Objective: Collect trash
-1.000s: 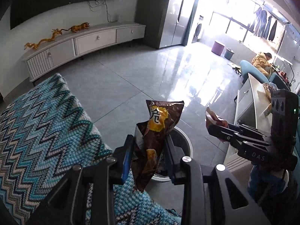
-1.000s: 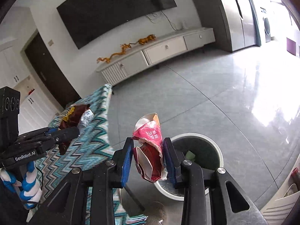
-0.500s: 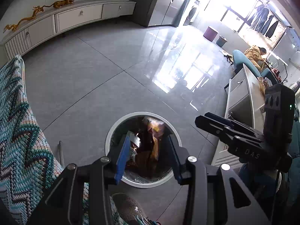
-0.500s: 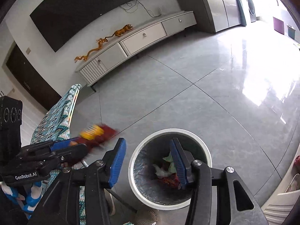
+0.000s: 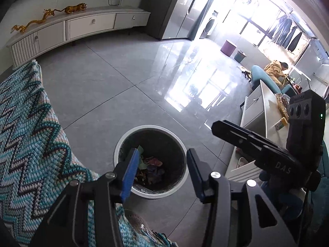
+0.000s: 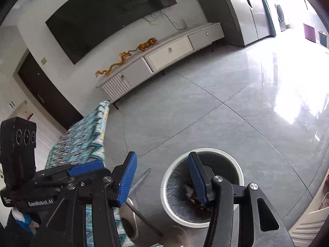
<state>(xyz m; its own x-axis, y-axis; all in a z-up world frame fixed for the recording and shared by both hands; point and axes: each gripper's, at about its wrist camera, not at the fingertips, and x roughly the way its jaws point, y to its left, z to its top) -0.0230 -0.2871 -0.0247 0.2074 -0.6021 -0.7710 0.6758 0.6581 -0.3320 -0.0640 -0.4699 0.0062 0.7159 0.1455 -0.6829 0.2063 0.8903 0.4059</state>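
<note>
A round white trash bin (image 5: 152, 126) with a dark liner stands on the grey tiled floor. Crumpled wrappers (image 5: 152, 164) lie at its bottom. My left gripper (image 5: 162, 151) hangs over the bin's mouth; its jaws are opening with nothing between them. Its blue pad (image 6: 86, 167) shows at the left of the right wrist view. My right gripper (image 6: 162, 155) is just left of the bin (image 6: 216, 150), jaws opening, also empty. A little of the wrappers (image 6: 191, 191) shows past its right finger. From the left wrist view, the right gripper (image 5: 226, 128) reaches in from the right.
A zigzag knitted blanket (image 5: 30, 133) covers furniture left of the bin. A long white TV cabinet (image 5: 82, 26) lines the far wall. A low white cabinet (image 5: 259, 107) stands to the right, with a seated person (image 5: 275, 70) beyond. A metal leg (image 6: 141, 177) slants by the bin.
The brown snack bag left my left gripper and the pink wrapper left my right one; both dropped into the bin. Both grippers opened and tipped down over it.
</note>
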